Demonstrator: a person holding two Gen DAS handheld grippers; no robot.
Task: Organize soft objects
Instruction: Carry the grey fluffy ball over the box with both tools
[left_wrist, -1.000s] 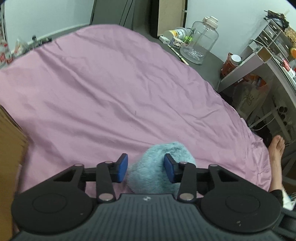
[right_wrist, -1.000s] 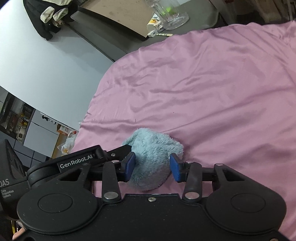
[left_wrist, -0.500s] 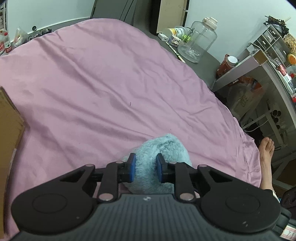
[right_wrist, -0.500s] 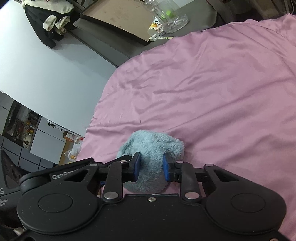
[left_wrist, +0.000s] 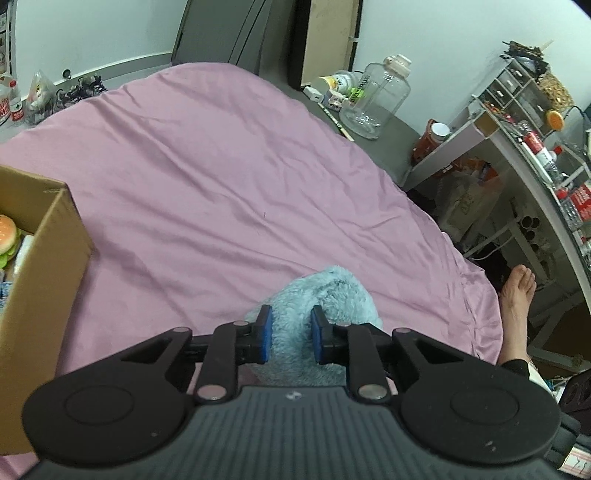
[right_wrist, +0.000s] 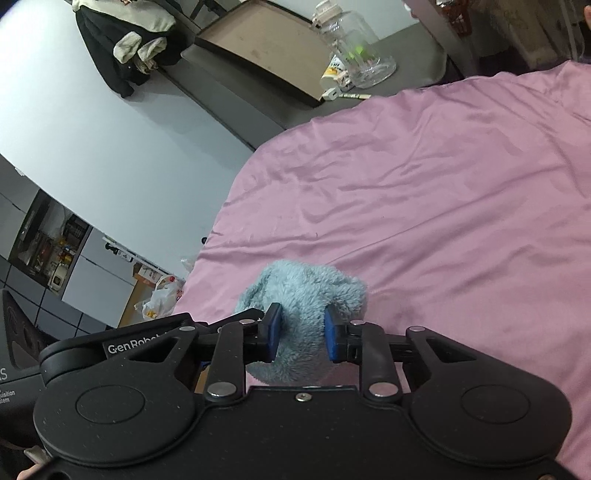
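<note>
Pink bedsheet (right_wrist: 461, 206) under "GenRobot"-marked left claw (right_wrist: 177, 334), fluffy blue sock (right_wrist: 303, 295) pinched.

Both grippers have clamped in on the fluffy blue plush (left_wrist: 325, 291) from wide open. The left gripper (left_wrist: 290, 334) has swung, bringing the cardboard box (left_wrist: 48, 258) into view.
</note>
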